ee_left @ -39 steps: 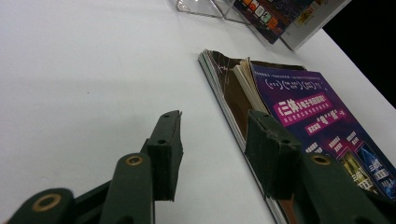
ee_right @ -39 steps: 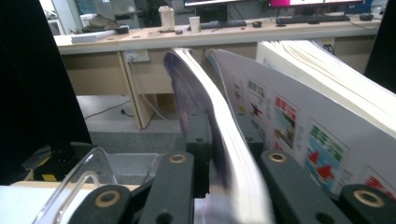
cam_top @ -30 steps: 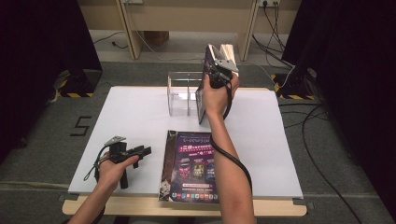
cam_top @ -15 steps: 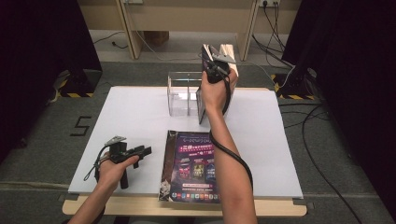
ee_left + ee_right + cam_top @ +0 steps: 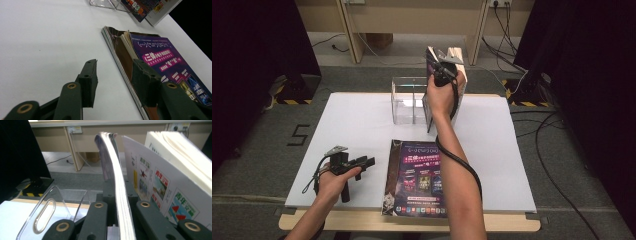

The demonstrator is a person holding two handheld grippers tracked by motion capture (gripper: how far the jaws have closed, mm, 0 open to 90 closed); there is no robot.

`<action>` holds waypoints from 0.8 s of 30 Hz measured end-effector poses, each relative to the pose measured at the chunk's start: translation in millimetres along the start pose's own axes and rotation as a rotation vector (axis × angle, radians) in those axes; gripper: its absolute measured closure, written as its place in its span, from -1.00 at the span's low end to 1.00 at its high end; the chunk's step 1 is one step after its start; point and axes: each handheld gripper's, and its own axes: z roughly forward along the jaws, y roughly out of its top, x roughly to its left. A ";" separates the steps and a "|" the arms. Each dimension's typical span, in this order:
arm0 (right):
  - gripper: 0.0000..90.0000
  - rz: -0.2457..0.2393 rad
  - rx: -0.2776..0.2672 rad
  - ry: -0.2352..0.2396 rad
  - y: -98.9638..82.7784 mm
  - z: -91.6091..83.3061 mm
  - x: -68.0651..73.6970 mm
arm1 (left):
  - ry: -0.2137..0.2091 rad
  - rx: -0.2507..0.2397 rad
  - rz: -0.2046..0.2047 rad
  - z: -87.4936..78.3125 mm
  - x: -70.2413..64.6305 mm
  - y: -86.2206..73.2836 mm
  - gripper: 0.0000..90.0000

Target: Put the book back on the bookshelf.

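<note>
In the high view the right gripper [image 5: 443,67] stands at upper centre of the frame, raised over the far edge of the white counter [image 5: 357,125], and its jaws pinch a thin magazine [image 5: 430,90] held upright on edge. The jaws have just been closing, and in the right gripper view the magazine [image 5: 120,195] runs up the middle of the frame squeezed between the two black jaws, its pages bowing slightly toward the top. Just right of it in that view stands a thicker book [image 5: 175,170] with a white cover printed with small coloured pictures, upright and close beside the magazine. A clear rack [image 5: 408,100] sits on the counter just left of the held magazine in the high view; in the right gripper view its clear wall [image 5: 50,212] with an oval slot shows at lower left. The left gripper [image 5: 362,163] lies low at lower left of the high view, over bare counter, its jaws spread with nothing between them; the left gripper view shows the counter through the gap. A second magazine [image 5: 418,177] with a dark purple cover lies flat at lower centre, just right of the left gripper.
</note>
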 end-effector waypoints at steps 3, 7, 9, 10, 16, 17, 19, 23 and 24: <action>0.88 -0.017 -0.036 -0.017 1.6 -2.7 3.1 | 0.002 -0.003 -0.002 0.1 1.0 0.0 0.22; 0.87 -0.038 -0.032 -0.041 -0.1 -1.5 5.2 | 0.001 -0.003 -0.002 0.0 0.6 0.2 0.22; 0.87 -0.033 -0.022 -0.051 -4.7 1.2 5.6 | -0.001 -0.005 0.001 -1.0 0.0 0.5 0.22; 0.87 -0.043 -0.035 -0.060 -6.1 1.2 5.8 | 0.000 -0.006 0.001 -1.2 -0.1 0.6 0.22; 0.77 -0.071 -0.054 -0.074 -7.7 0.7 6.2 | -0.001 -0.003 0.003 -0.3 -0.4 0.1 0.22; 0.74 -0.070 -0.051 -0.074 -7.6 0.5 6.3 | 0.000 -0.002 0.003 -0.1 -0.7 0.0 0.22; 0.68 -0.070 -0.052 -0.063 -7.5 0.0 5.7 | -0.002 0.000 0.005 0.3 -1.1 0.0 0.22; 0.57 -0.058 -0.051 -0.048 -10.5 -2.5 6.7 | -0.001 0.000 0.007 0.4 -1.7 -0.1 0.22; 0.56 -0.062 -0.055 -0.045 -11.4 -2.4 5.9 | -0.001 0.000 0.007 0.4 -1.8 -0.2 0.22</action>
